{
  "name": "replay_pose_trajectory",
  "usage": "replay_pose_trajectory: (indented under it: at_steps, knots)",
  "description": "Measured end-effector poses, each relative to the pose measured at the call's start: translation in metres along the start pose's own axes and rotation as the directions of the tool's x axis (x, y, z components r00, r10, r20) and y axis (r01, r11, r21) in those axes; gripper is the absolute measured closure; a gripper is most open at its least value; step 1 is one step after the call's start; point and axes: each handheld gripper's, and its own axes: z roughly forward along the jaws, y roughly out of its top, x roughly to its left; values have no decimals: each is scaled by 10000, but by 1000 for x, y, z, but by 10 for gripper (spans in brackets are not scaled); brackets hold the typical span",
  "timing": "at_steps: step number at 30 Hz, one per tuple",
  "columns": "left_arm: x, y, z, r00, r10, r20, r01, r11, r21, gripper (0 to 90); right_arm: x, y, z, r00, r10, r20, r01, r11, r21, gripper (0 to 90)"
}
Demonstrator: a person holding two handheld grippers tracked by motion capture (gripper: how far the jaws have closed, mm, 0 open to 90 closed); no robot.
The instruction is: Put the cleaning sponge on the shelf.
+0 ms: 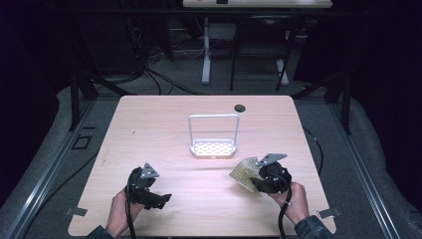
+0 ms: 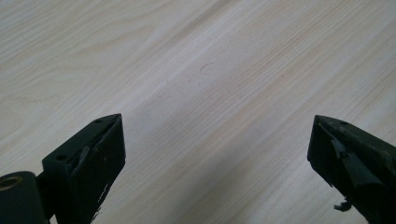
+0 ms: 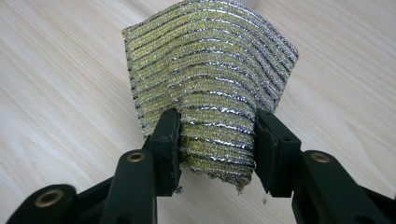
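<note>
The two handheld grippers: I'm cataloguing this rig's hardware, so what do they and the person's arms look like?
Both the left gripper and the right gripper are black, blocky tools, each topped by a grey three-cornered plate. Each trails a black cable back toward the person. The close views show two thick black jaws with flat pads and brass-coloured pivot bushings. Dark sleeves cover the forearms at the bottom edge of the high view.

Cloth [image 3: 210,88]: yellow-gold with silver glitter stripes. Rack [image 1: 213,147]: white, perforated base. Table [image 1: 164,134]: pale wood grain; grippers' jaws black.
</note>
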Motion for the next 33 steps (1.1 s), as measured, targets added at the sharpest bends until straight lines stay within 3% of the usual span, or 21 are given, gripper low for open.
replay_pose_trajectory:
  at_steps: [19,24,30,33]
  knots:
    - [-3,-1,3,9994,326,118,-329,9990,302,47,21,29,-6,9974,-368,-625,319,9965,-771,557]
    - [-4,0,3,9986,498,164,-502,9985,213,47,32,37,4,9956,-659,-664,613,9958,-682,557]
    - [-4,-1,5,9965,820,153,-827,9952,531,28,37,51,14,9953,-581,-773,519,9954,-806,557]
    - [-4,-2,3,9965,829,106,-833,9956,427,23,40,57,21,9955,-691,-646,639,9948,-798,557]
